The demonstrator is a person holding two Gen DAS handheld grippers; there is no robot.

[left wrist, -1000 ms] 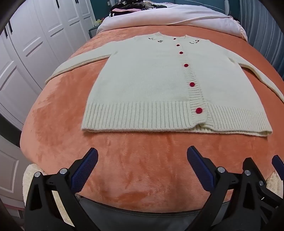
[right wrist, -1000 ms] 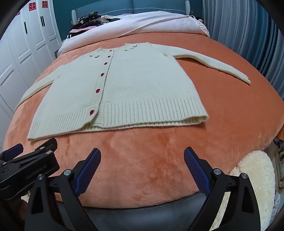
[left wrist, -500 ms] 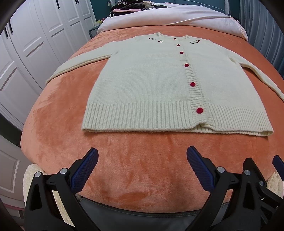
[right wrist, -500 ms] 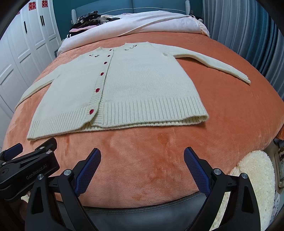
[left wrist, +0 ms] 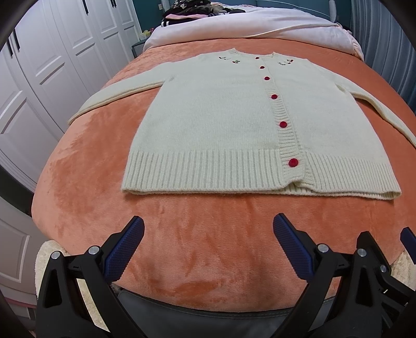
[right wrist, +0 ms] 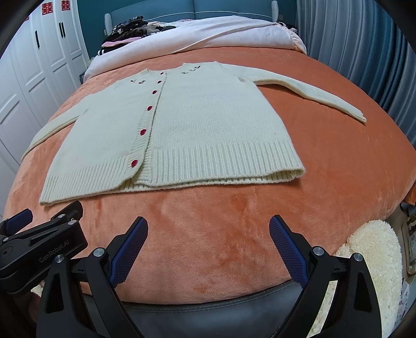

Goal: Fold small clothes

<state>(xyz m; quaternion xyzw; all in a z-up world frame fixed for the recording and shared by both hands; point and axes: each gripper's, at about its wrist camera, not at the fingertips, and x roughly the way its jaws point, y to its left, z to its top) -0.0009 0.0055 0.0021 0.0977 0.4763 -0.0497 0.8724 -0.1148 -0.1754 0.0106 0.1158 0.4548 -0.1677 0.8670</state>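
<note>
An orange plush blanket is spread over a bed, a pale pink duvet bunched at its head; white wardrobe doors and blue curtains are seen alongside.

Cream cardigan, red buttons, flat, buttoned, sleeves spread.

white panelled wardrobe doors left, blue curtains right, teal wall behind the orange-covered bed.
</note>
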